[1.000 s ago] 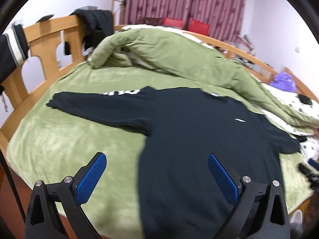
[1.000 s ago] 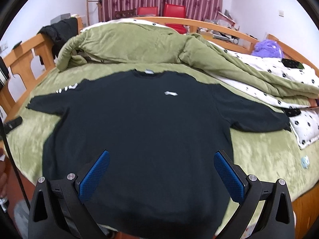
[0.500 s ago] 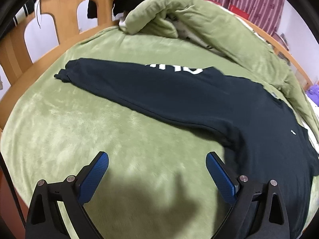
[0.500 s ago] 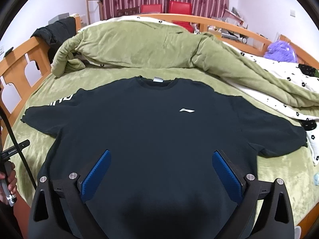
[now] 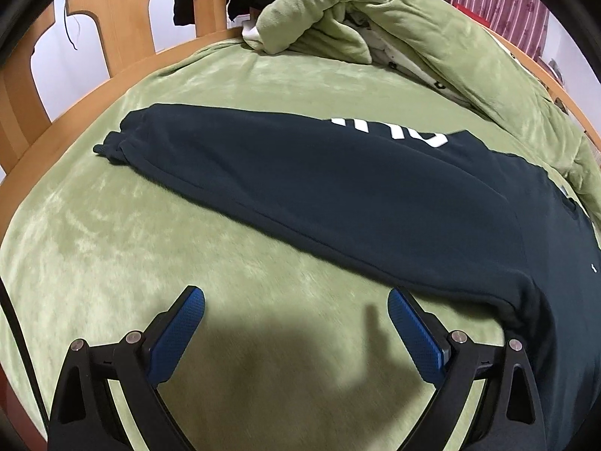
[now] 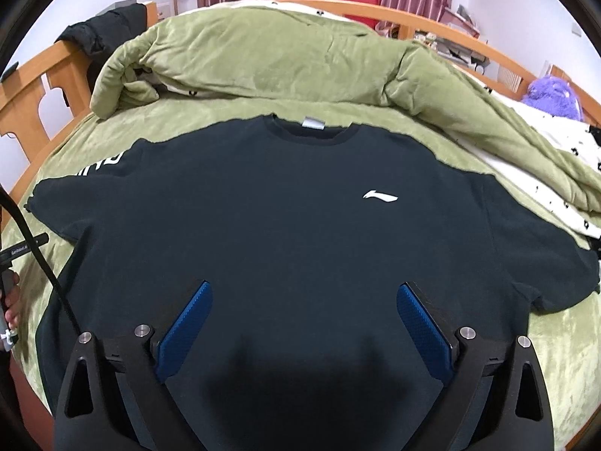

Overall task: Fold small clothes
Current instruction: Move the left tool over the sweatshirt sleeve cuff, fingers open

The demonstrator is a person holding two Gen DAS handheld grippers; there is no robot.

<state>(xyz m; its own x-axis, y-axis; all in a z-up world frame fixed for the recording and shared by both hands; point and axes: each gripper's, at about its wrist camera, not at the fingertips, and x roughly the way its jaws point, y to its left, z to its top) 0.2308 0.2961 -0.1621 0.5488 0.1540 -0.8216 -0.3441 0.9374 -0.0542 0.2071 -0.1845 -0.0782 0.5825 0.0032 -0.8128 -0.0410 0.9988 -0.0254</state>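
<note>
A black long-sleeved sweatshirt (image 6: 285, 225) lies flat, front up, on a green bedspread (image 5: 112, 248), with a white logo (image 6: 380, 196) on the chest. Its left sleeve (image 5: 300, 173), with white lettering, stretches out across the left wrist view. My left gripper (image 5: 296, 302) is open and empty, low over the bedspread just in front of that sleeve. My right gripper (image 6: 304, 297) is open and empty above the lower middle of the sweatshirt's body. The left gripper also shows at the left edge of the right wrist view (image 6: 15, 259).
A bunched green quilt (image 6: 263, 56) lies behind the sweatshirt. A wooden bed frame (image 5: 124, 26) runs along the left and back, with dark clothes (image 6: 101, 34) hung on it. A purple plush toy (image 6: 552, 94) and a white spotted cover (image 6: 556, 173) lie at right.
My left gripper has swung left and down from over the sweatshirt's body to the left sleeve. My right gripper has moved forward and lower over the body. Both stayed open.
</note>
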